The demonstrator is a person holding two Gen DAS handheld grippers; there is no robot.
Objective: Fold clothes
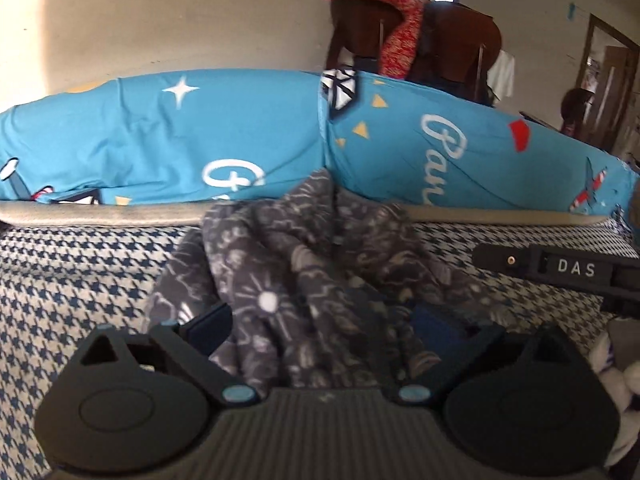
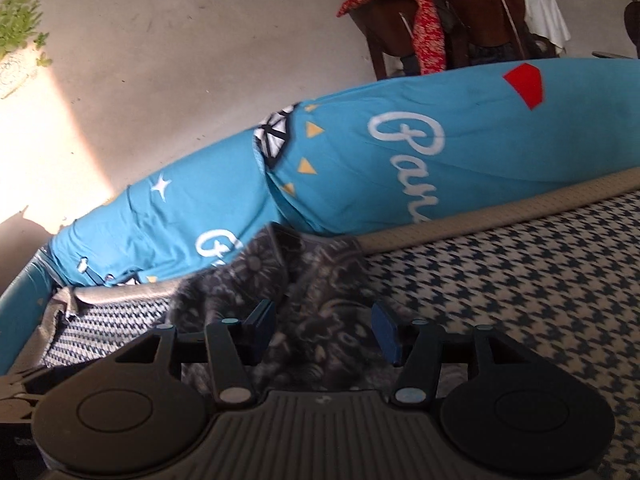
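While both of your hand-held grippers sit low in their frames, the grey patterned garment (image 1: 308,276) lies crumpled right in front of them on the houndstooth bed cover (image 1: 80,280). In the left wrist view your left hand-held gripper (image 1: 326,330) stands wide, cloth bunched between its fingers but not pinched. In the right wrist view your right hand-held gripper (image 2: 324,334) is about half open, its blue pads (image 2: 386,332) either side of a fold without pressing it, so neither holds anything.

Judge the garment as light, soft and floppy: it will sag and slide rather than keep a shape, and a pinch may catch several layers at once. Take it by an edge or corner once you can find one; at present hems are buried in the heap, so spreading it flat first looks wise.

Just beyond, a beige piped edge (image 1: 120,216) crosses the frame. Behind it lie smooth, plump turquoise printed cushions (image 1: 160,140), then a dark wooden chair (image 1: 452,40) draped with a red speckled cloth (image 1: 400,24) at upper right.
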